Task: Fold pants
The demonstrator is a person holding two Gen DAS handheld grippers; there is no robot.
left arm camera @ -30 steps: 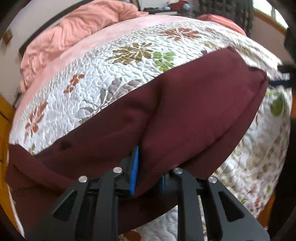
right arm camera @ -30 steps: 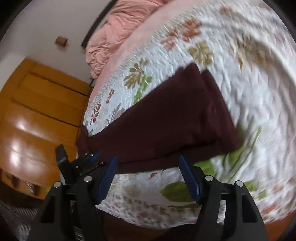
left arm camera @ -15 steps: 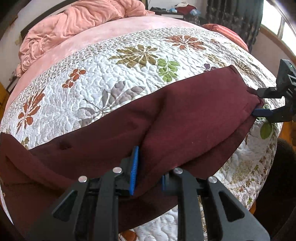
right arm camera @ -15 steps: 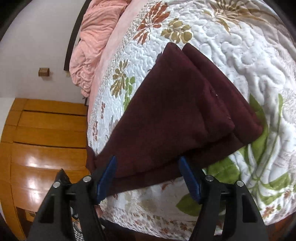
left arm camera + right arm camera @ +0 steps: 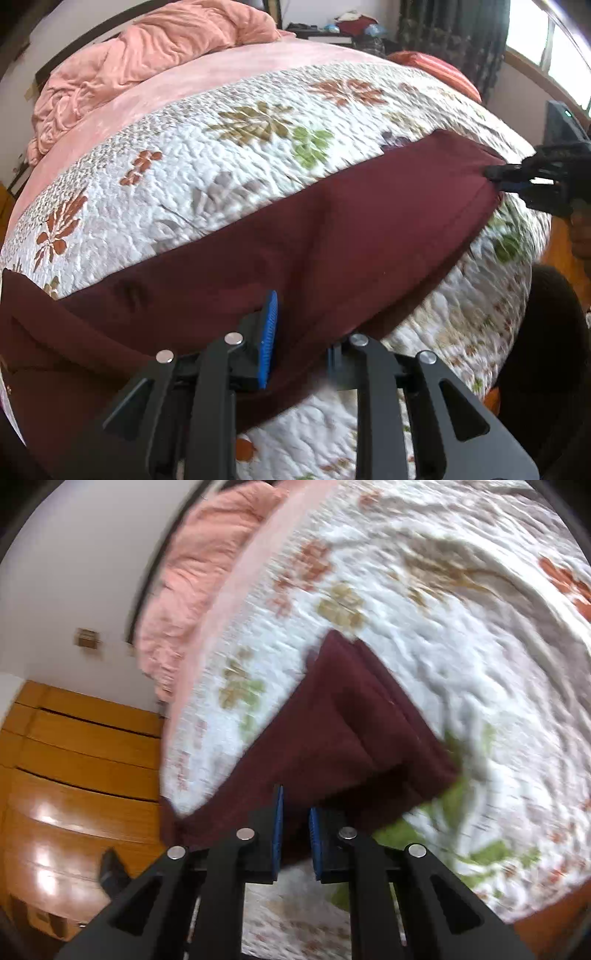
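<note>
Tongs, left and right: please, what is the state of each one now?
Left tongs: shut on the maroon pants.
Right tongs: just closed on the pants' end.

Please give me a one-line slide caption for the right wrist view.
Right gripper, just closed, pinches maroon pants on a floral quilt.

Daylight is let in from a window [image 5: 565,55] at 2 o'clock; the right wrist view is smeared by blur, edges are fisheye-bent.
</note>
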